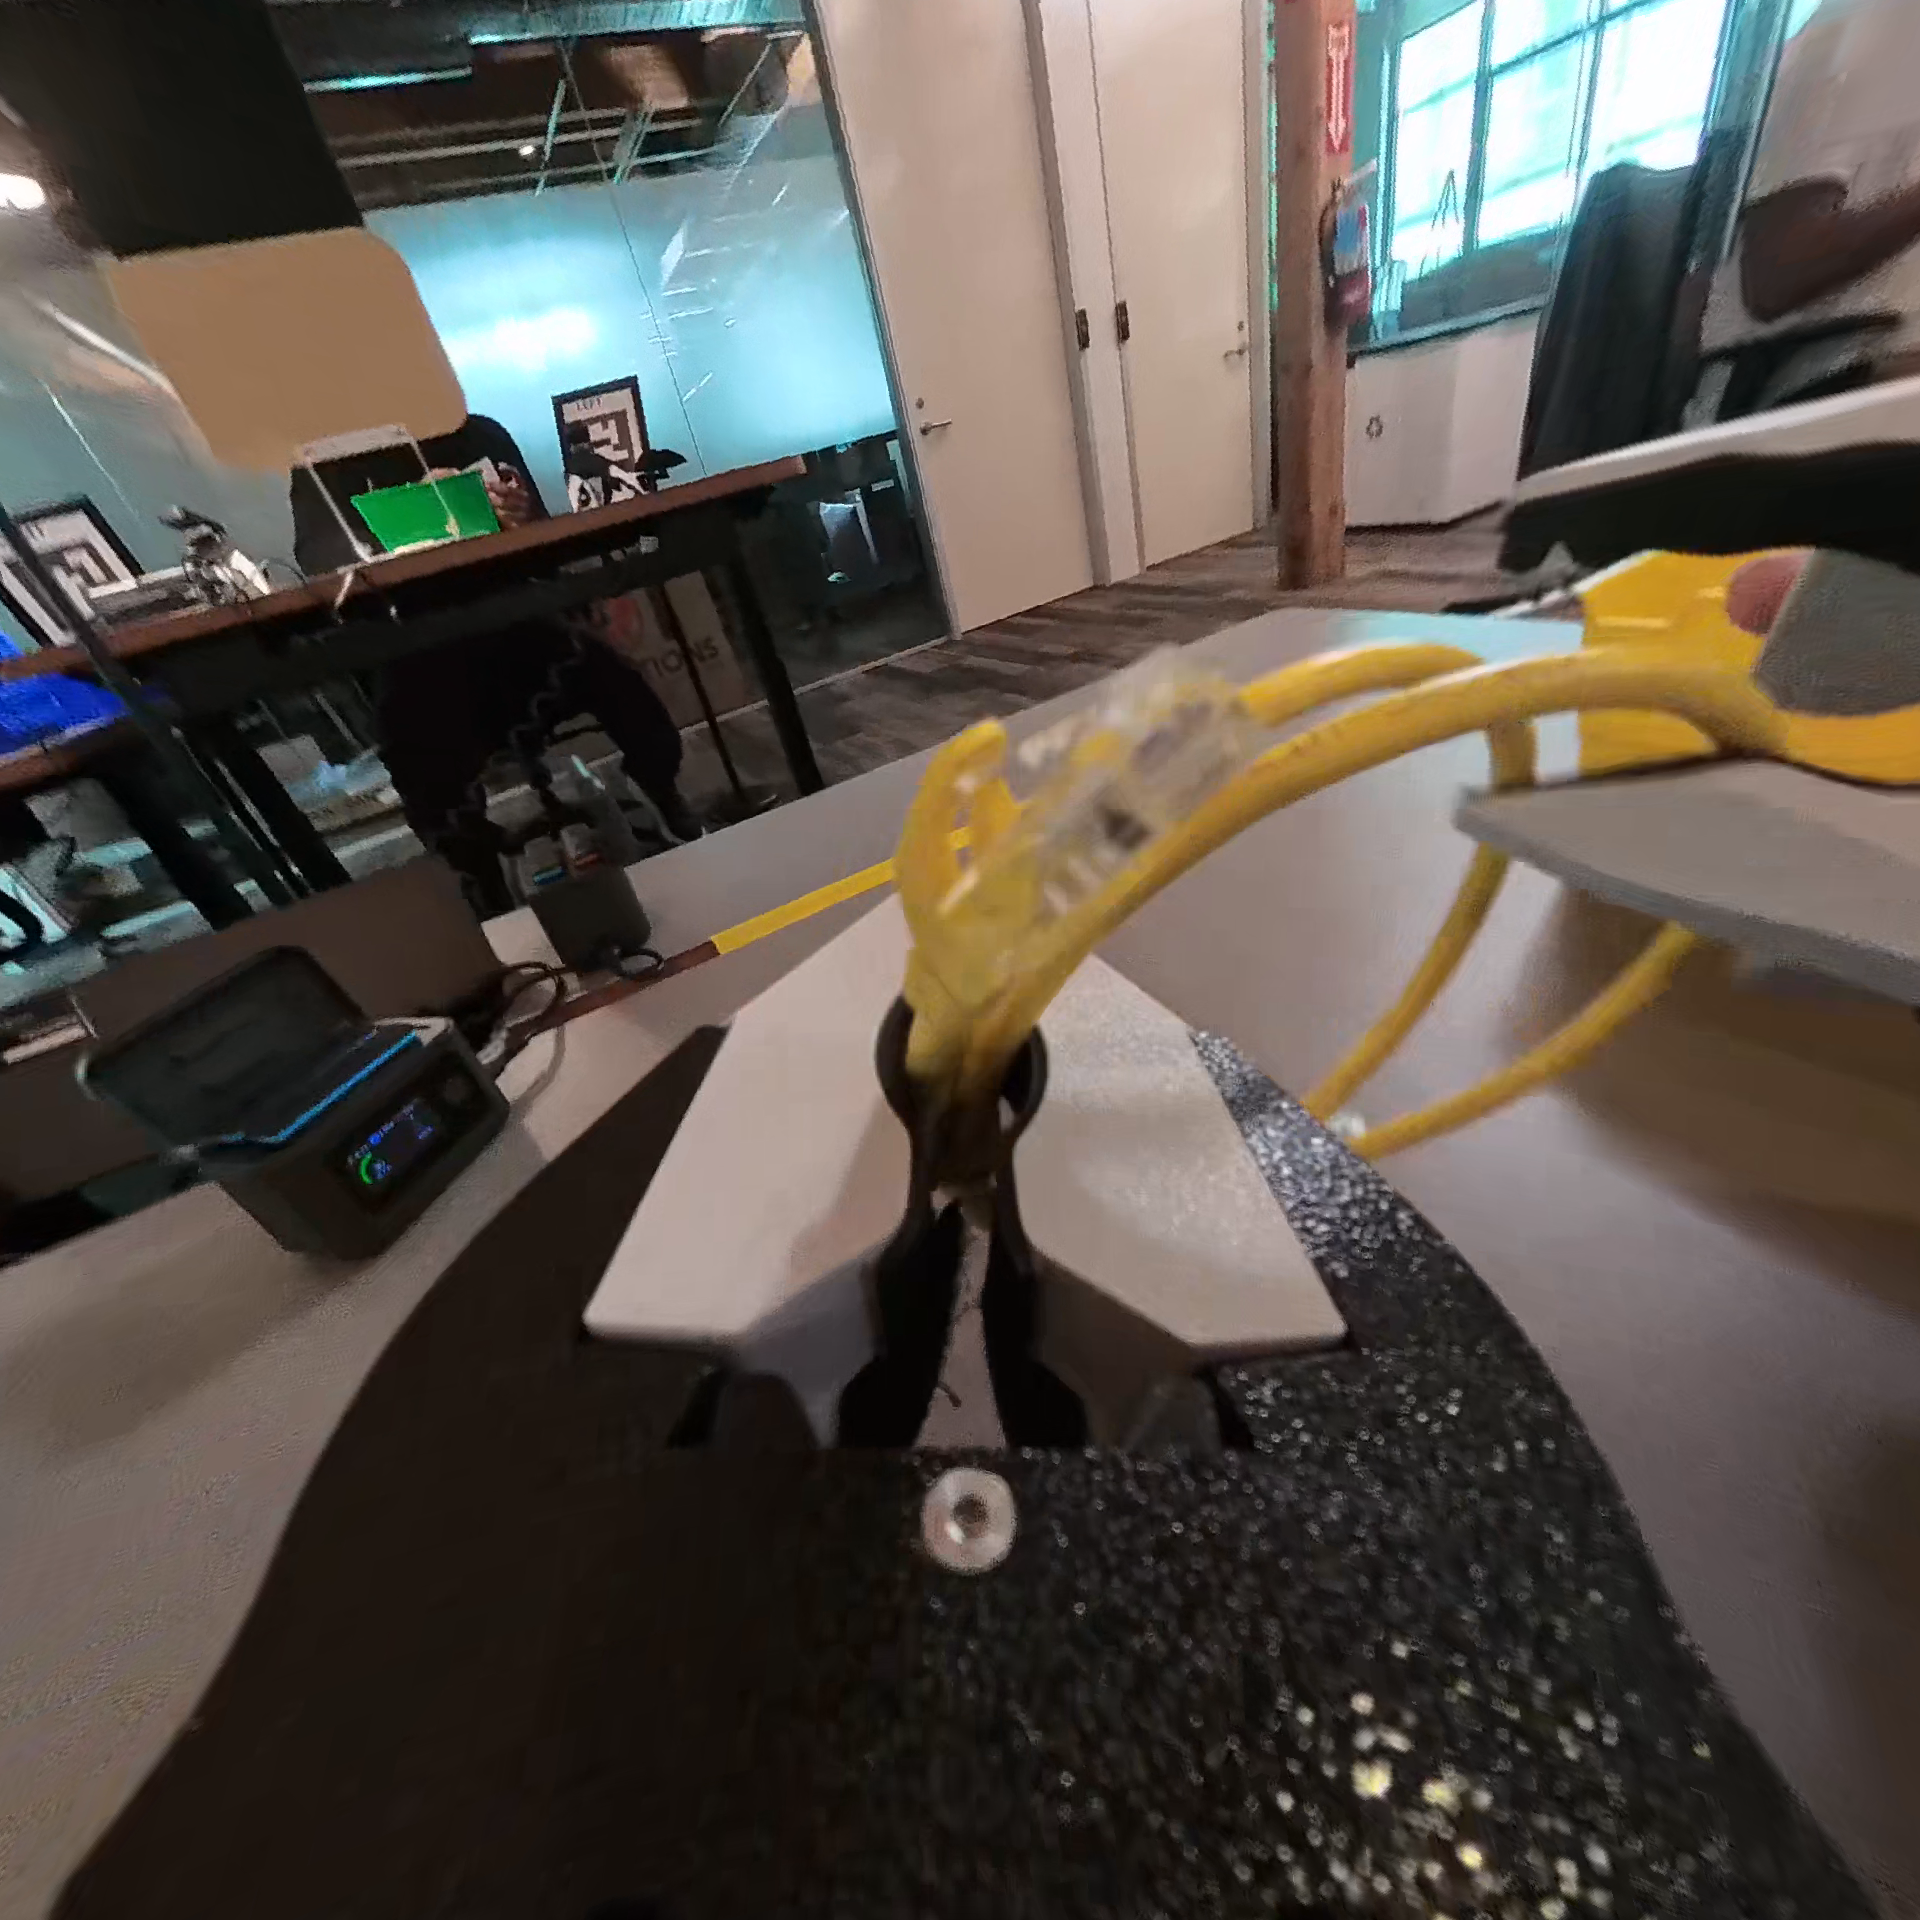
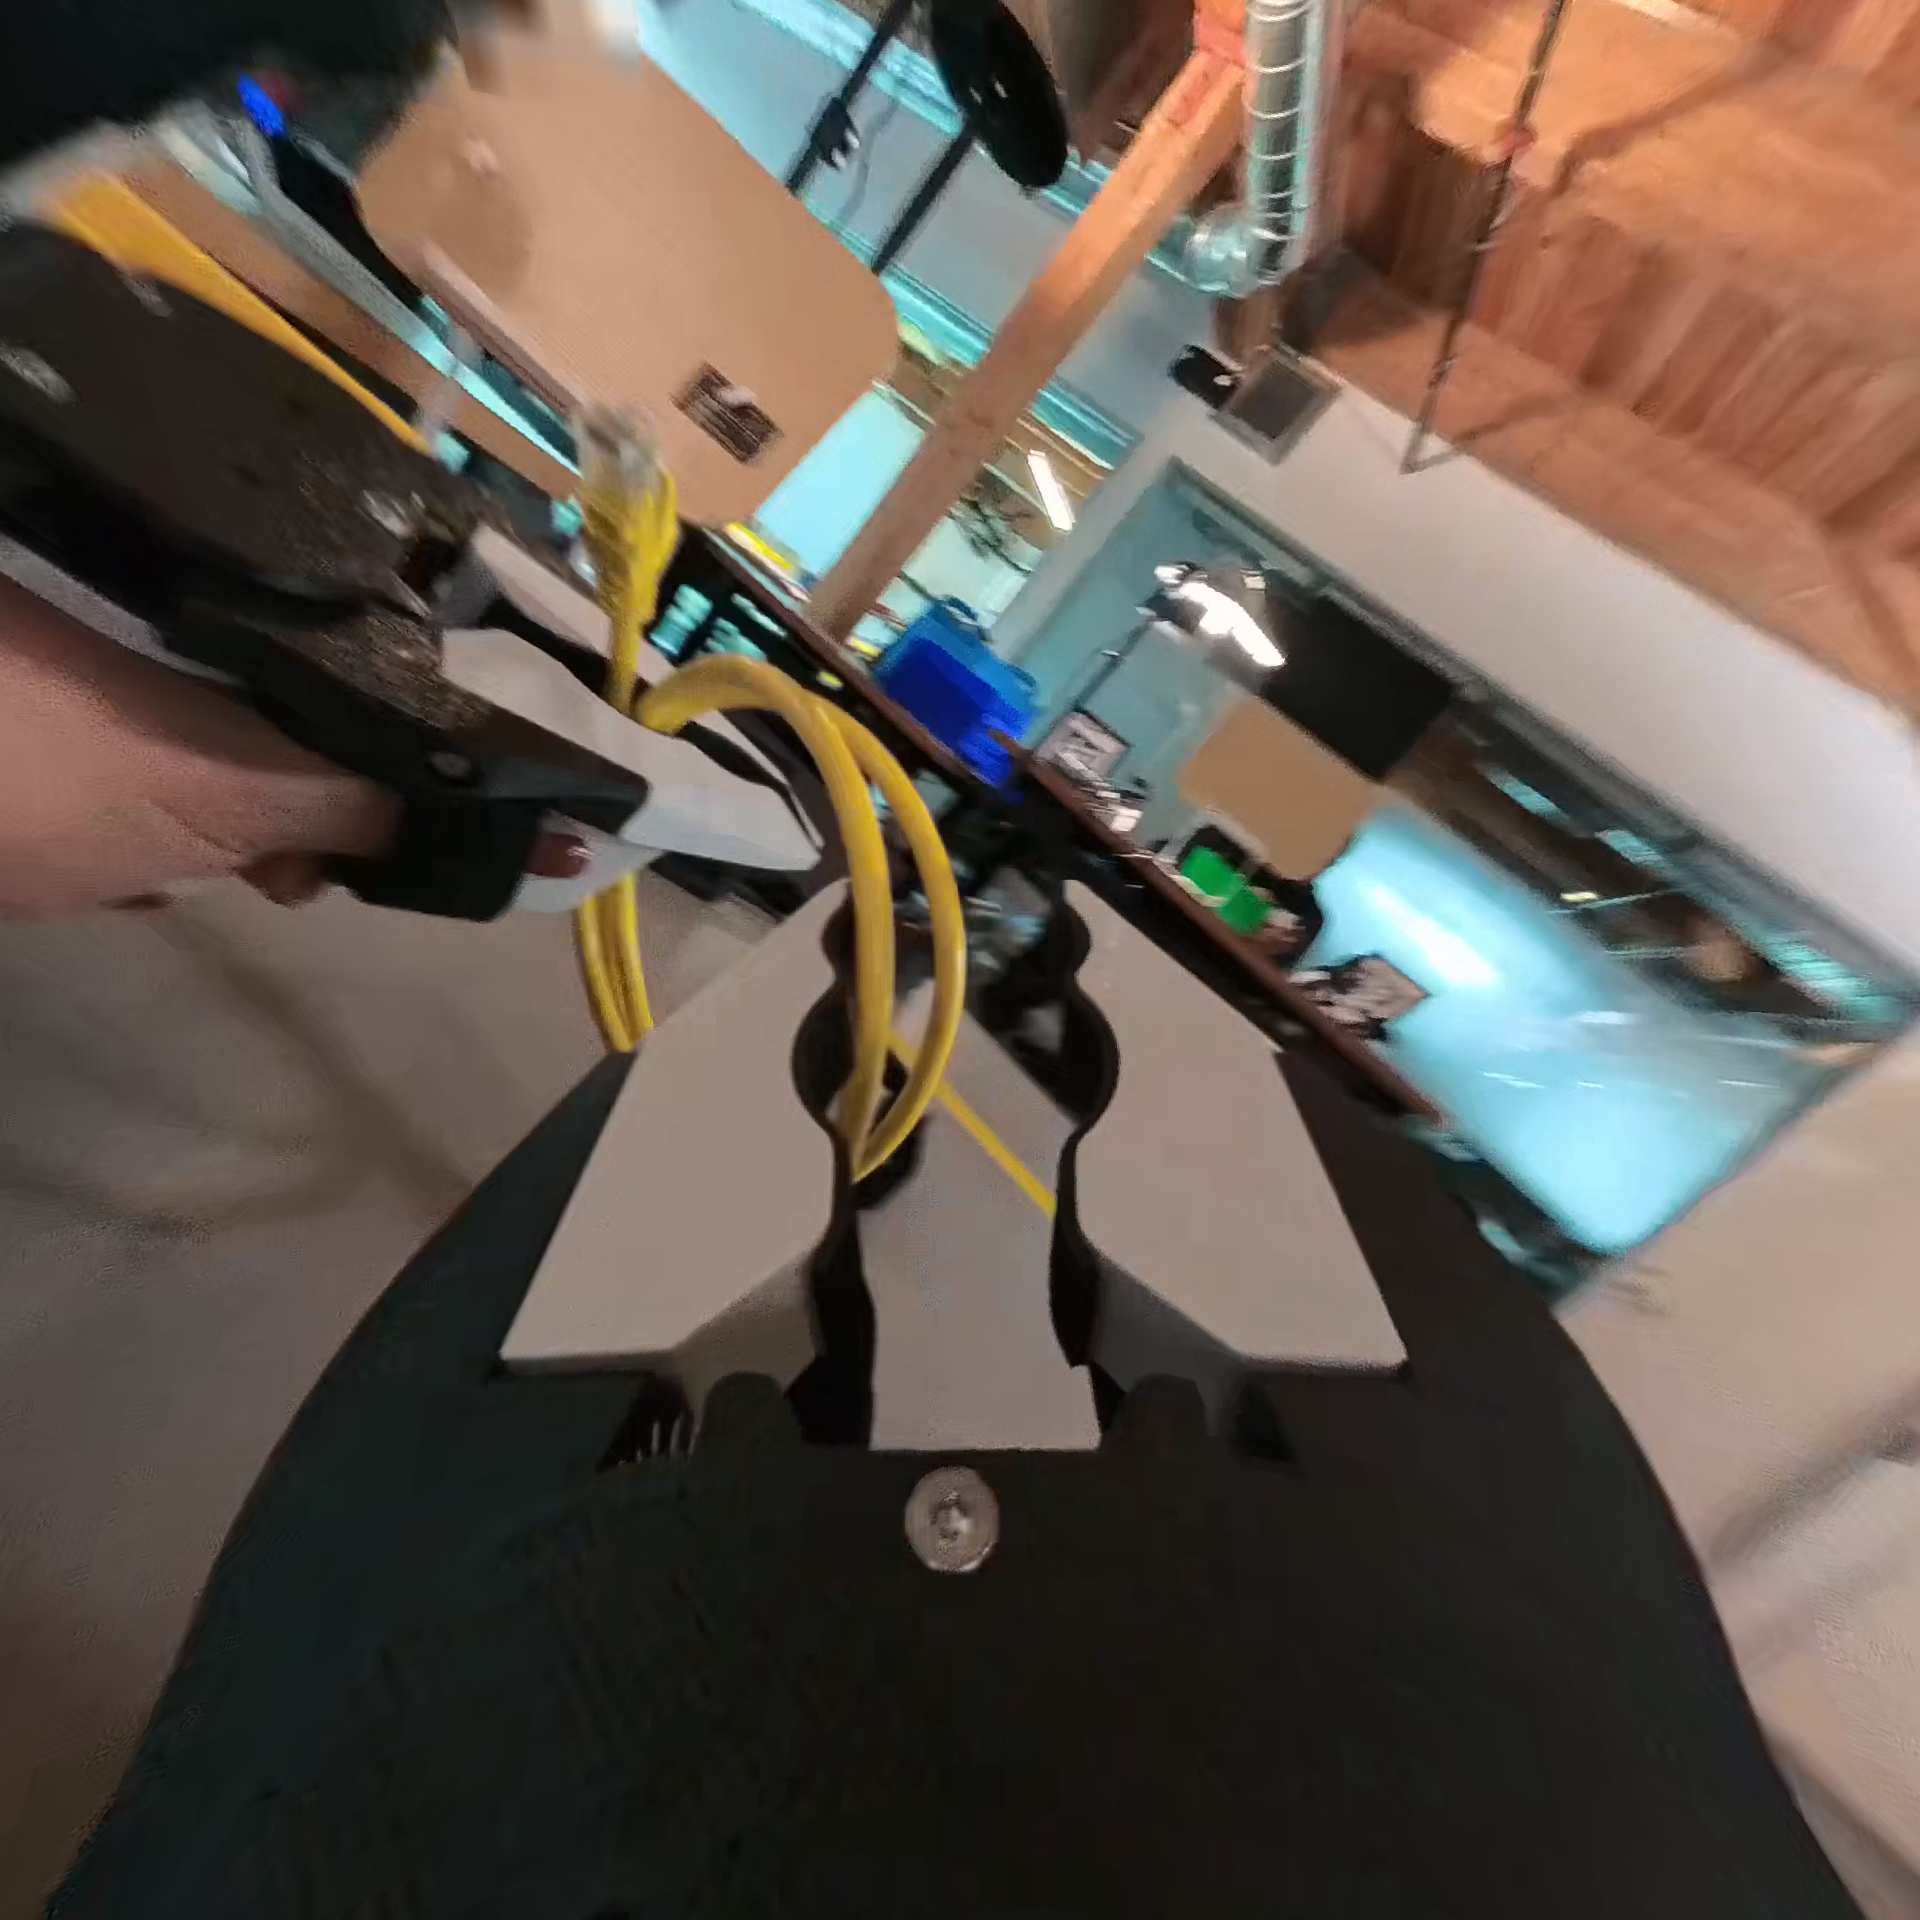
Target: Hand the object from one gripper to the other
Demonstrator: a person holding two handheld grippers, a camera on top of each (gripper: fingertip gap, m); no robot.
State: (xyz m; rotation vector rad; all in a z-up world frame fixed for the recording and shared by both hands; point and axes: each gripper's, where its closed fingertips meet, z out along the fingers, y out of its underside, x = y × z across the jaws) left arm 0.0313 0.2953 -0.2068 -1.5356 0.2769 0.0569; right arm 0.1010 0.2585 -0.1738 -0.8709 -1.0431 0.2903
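Handoff's about halfway: left gripper (image 1: 961, 1091) fingers clamped on the yellow ethernet cable (image 1: 1351, 717), right gripper (image 2: 961, 1039) fingers apart around its loops, not yet squeezed.

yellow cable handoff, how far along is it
Done: the left gripper is shut on the yellow cable just behind its clear plug, lifted off the table. In hand: the right gripper is open with the cable's loops between its fingers. Left: the right must close on the loops, then the left lets go.
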